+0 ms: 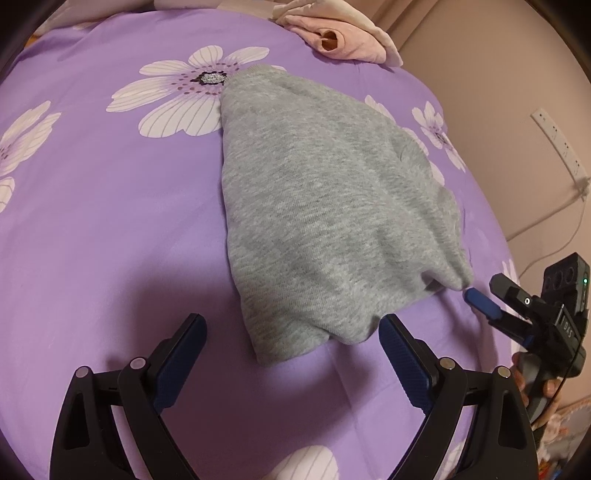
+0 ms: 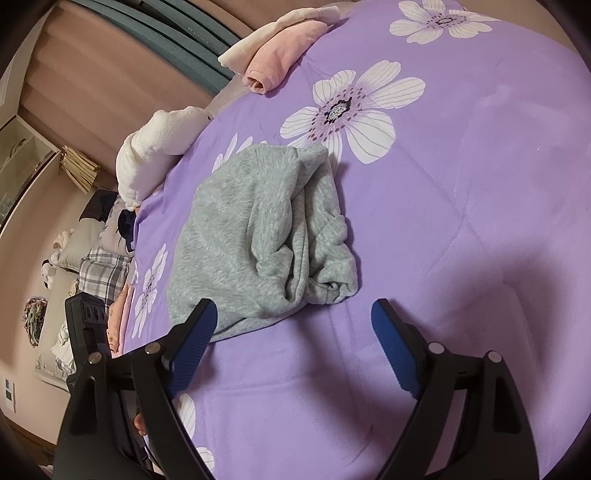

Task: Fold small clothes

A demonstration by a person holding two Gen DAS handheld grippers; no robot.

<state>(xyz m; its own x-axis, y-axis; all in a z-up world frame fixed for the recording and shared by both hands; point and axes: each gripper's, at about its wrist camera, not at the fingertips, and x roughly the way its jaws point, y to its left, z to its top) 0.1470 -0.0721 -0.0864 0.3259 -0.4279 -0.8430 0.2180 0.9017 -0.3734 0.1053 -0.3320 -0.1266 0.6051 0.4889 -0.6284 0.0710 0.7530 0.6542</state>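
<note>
A small grey knit garment [image 1: 325, 206] lies folded over on the purple flowered bedspread [image 1: 110, 221]. My left gripper [image 1: 291, 328] is open and empty, its fingers on either side of the garment's near corner, just above the bed. In the left wrist view my right gripper [image 1: 480, 301] shows at the right, its blue tip just off the garment's right corner. In the right wrist view the grey garment [image 2: 255, 236] lies bunched, with folds on its right side. My right gripper [image 2: 293, 314] is open and empty at the garment's near edge.
A pile of pink and cream clothes [image 1: 343, 33] lies at the bed's far edge; it also shows in the right wrist view [image 2: 280, 48]. A white towel roll [image 2: 155, 147] sits on the bed's left edge. A power strip [image 1: 557, 140] hangs on the wall.
</note>
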